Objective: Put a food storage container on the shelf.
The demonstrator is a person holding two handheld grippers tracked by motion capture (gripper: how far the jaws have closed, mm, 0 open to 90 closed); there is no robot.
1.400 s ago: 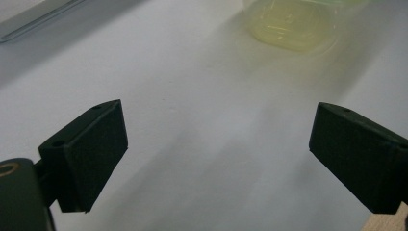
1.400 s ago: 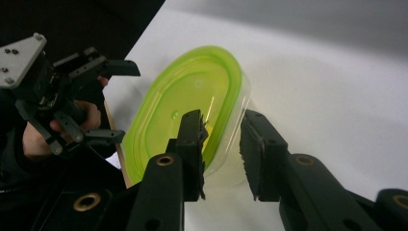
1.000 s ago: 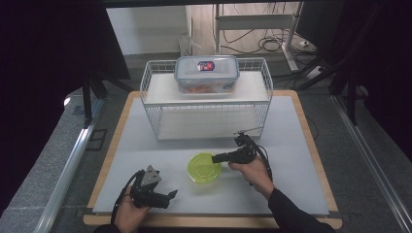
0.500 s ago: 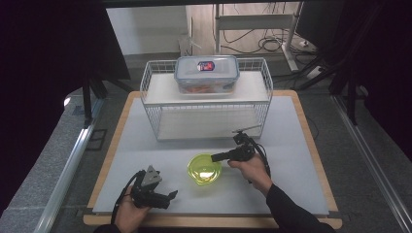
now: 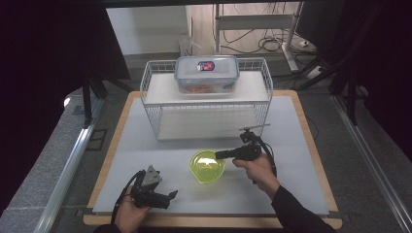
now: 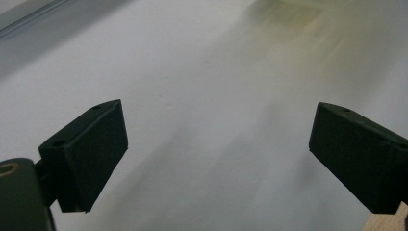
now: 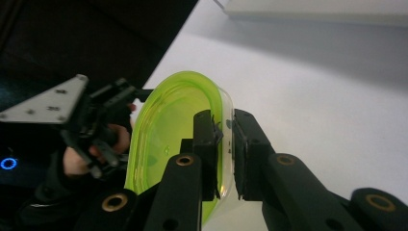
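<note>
Green bowl [image 5: 207, 165] sits on the tabletop [image 5: 296, 145], in front of the wire rack [image 5: 206, 104]. Right tool [image 5: 219, 155] has just closed its jaws on the bowl's right rim, wall pinched between the pads. Left tool [image 5: 171, 196] rests well to the bowl's left, jaws wide apart and holding nothing.

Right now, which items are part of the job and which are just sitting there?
In play:
- green bowl, its rim pinched by the right claw

Lying about:
- wire rack
- lidded container on top of the rack
- left claw, open, resting on the table
</note>
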